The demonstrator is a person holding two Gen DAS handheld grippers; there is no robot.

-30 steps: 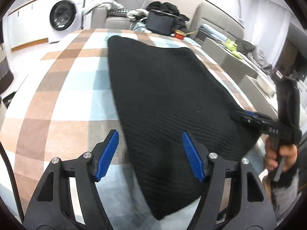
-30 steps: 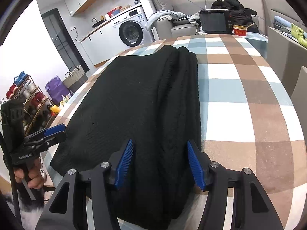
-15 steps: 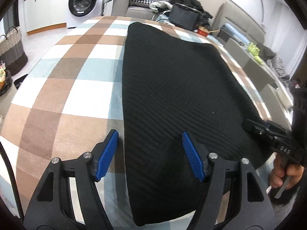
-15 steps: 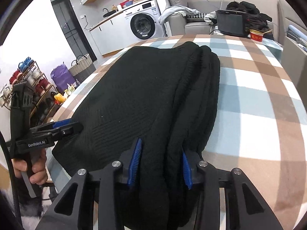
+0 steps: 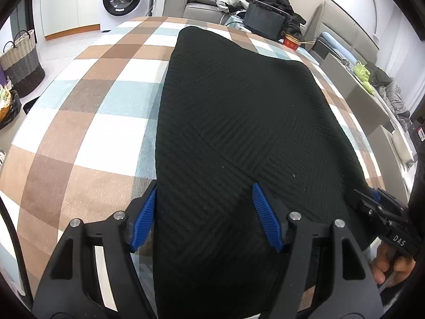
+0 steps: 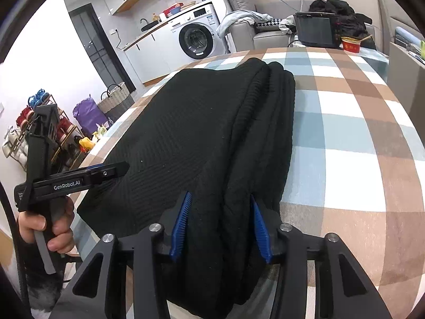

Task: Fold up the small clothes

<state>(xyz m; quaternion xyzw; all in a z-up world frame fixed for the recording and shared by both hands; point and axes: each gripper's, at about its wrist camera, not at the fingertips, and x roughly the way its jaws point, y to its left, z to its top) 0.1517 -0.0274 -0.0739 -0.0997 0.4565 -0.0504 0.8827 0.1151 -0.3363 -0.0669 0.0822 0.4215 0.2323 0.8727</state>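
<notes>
Right now the right gripper [image 6: 220, 224] has its blue pads either side of the bunched, layered edge of the black knit garment [image 6: 202, 138] at the table's near edge; its jaws have just been opening a little after a squeeze, the cloth sits between them and fills the gap, and whether the pads press on it cannot be told for certain. Over on the other side, the left gripper [image 5: 204, 218] stands clearly open above the garment's near left corner, one pad just off the cloth's left edge over the checked tablecloth [image 5: 87, 111] and the other over the knit, holding nothing. Judging by this, the step in hand is taking hold of the near hem at both corners so the garment can be folded away toward the far edge. That next move calls for the left gripper to drop and close on its corner, and for the right to get a firm bite on the thick layers, which may slip. Outward from the grippers, the garment lies lengthwise down the middle of the table, already doubled along its right side, flat on its left, its far end well short of the far edge.
</notes>
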